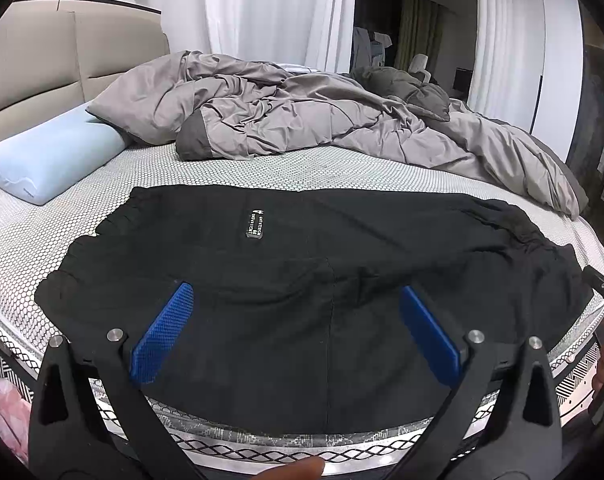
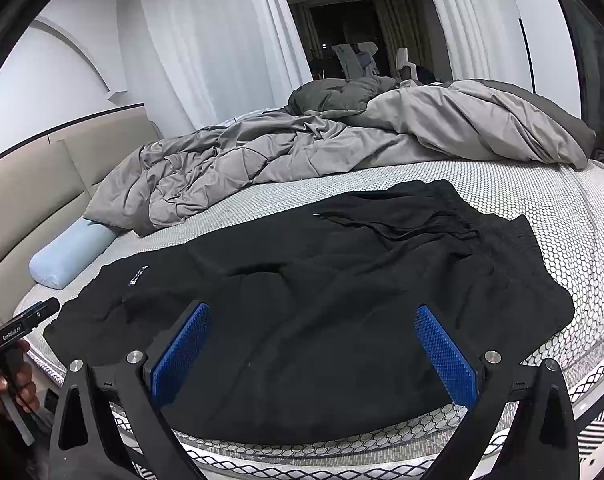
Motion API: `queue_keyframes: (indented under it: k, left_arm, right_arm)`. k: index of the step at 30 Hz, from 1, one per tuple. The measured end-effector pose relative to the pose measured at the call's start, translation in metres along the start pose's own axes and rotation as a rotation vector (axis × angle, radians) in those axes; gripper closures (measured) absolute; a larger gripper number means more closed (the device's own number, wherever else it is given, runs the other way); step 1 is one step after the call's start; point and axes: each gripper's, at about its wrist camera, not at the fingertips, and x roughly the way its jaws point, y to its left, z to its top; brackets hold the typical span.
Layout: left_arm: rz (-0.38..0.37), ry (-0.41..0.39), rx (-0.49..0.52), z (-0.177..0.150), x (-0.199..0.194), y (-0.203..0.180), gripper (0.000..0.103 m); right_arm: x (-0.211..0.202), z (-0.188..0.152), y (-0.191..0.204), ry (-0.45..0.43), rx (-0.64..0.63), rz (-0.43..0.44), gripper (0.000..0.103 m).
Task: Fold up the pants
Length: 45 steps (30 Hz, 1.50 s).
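Left tongs (image 1: 296, 320) spread wide, nothing between the blue pads (image 1: 162, 336), hovering above the near part of the black pants (image 1: 302, 280). Right tongs (image 2: 314, 344) likewise released, blue pads apart, empty, above the pants' near hem side. Fingertip (image 1: 298, 470) visible at the bottom edge of the left view; hand (image 2: 20, 384) gripping the other tool's handle at far left of the right view. Pants lying spread on the bed (image 1: 262, 168), close to its near edge, near fabric reaching the mattress border. Matte black cloth, mostly flat, centre seam running toward the camera, small white-lettered label (image 1: 255, 223) on the left half, text too small to read. Gathered elastic waistband and drawstring (image 2: 382, 224) bunched on the right side, ruffled edges at both ends, some soft wrinkles mid-panel. Honeycomb-patterned mattress bare in a band beyond the pants and to the right, open room there. Light blue pillow (image 1: 54, 160) at far left against the beige headboard (image 1: 42, 68), apart from the pants. Crumpled grey duvet (image 1: 302, 112) heaped across the far side of the bed, not touching the pants. White curtains (image 1: 262, 8) and a dark doorway behind.
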Motion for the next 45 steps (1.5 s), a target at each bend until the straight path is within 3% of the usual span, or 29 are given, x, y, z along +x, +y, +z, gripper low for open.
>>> queue_keyframes:
  k: [45]
  left_arm:
    - [0.002, -0.001, 0.001, -0.0011, 0.0017, 0.0012, 0.001]
  right_arm:
    - [0.0029, -0.0011, -0.0044, 0.006, 0.005, -0.005, 0.000]
